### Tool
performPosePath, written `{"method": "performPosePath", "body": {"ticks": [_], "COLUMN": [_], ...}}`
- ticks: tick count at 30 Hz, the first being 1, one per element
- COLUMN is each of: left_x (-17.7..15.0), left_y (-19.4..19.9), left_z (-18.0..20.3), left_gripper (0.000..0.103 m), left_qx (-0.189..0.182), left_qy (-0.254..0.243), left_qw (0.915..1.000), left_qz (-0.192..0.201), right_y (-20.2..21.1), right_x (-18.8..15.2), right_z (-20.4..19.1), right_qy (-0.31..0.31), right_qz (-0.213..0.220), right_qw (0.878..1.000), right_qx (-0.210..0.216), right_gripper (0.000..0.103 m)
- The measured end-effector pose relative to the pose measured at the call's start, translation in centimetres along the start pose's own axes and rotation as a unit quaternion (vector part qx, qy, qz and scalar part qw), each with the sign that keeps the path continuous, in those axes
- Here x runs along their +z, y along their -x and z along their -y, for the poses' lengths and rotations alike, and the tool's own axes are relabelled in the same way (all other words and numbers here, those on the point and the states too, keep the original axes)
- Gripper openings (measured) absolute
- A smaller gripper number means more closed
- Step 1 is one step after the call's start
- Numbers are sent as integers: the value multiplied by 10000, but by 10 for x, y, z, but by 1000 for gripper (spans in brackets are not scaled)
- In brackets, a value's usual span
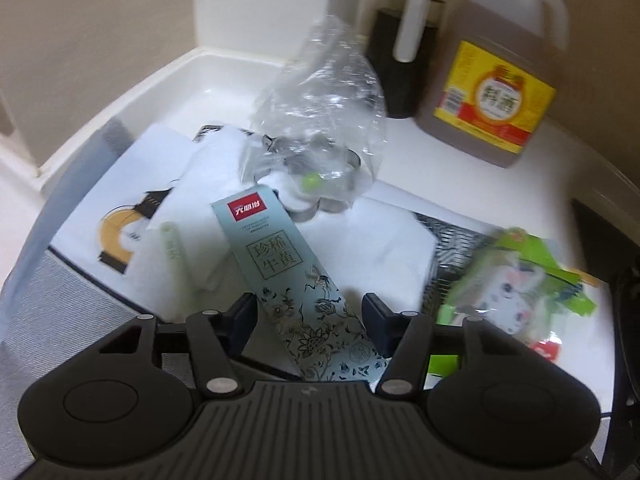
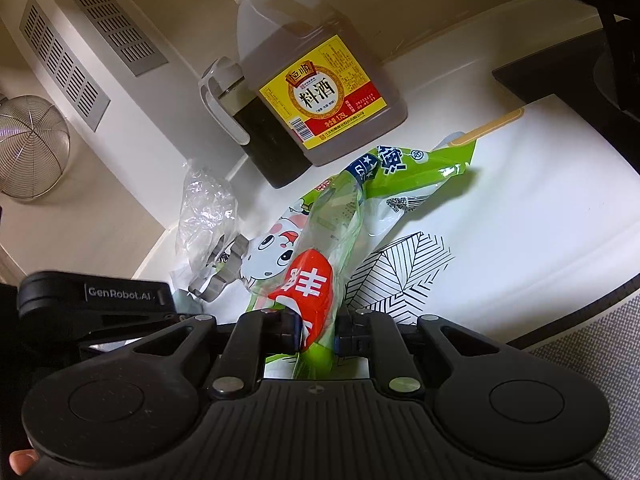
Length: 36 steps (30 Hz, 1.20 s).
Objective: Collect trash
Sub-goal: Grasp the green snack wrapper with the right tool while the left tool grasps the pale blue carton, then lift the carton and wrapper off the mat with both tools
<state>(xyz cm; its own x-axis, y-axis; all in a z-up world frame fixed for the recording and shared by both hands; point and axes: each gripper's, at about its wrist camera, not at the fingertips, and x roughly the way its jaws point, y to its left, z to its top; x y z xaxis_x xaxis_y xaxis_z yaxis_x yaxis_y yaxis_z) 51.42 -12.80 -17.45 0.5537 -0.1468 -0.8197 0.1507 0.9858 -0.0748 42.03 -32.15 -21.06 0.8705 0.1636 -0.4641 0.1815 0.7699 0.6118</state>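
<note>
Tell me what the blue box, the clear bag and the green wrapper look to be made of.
Blue box: printed cardboard, matte, with flat faces and crisp edges.
Clear bag: thin transparent plastic, crinkled, with glints.
Green wrapper: glossy printed plastic film, wrinkled and partly see-through.

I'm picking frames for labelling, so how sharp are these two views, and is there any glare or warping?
Left wrist view: soft with motion blur, worst on the clear plastic bag and cooking wine jug; fisheye bends the counter edge. Right wrist view: sharper, the jug label readable, glare on the green snack wrapper, dark corners.
</note>
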Motion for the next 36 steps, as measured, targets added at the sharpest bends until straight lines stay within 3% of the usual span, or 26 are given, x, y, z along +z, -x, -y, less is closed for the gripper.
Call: {"method": "performPosePath", "body": {"ticks": [8,9,11,14,21,26,30,36], "left_x": [-1,0,-1,-3,-21,-64,-107,-157], "left_y": [-21,-21,-15,0,72,134,180,249], "left_z": [2,2,3,2,-27,-62,-83,-103], "left_gripper": [76,73,52,45,45,45,45,45], "left_qx": [445,451,417,257,-569,-1133,-1279,-1174], "left_qy": [-90,-119,-151,-156,346,800,1111,1168], "left_qw": [9989,9989,9990,9993,9961,9873,9816,9796], "left_qz": [-80,-59,47,230,581,775,881,1137], "right_y": [1,1,1,2,4,6,4,2], "right_x": [-1,-1,-1,-1,-2,-2,-4,-5], "right_z": [0,0,0,-1,1,1,0,3], "right_qy": [-34,-33,-16,29,30,36,11,-103], "right_qz": [34,33,36,38,92,148,106,59], "right_qw": [10000,10000,10000,10000,9999,9995,9988,9976], "right_qx": [-45,-45,-39,-11,79,262,481,686], "right_gripper": [15,15,15,16,15,15,15,15]}}
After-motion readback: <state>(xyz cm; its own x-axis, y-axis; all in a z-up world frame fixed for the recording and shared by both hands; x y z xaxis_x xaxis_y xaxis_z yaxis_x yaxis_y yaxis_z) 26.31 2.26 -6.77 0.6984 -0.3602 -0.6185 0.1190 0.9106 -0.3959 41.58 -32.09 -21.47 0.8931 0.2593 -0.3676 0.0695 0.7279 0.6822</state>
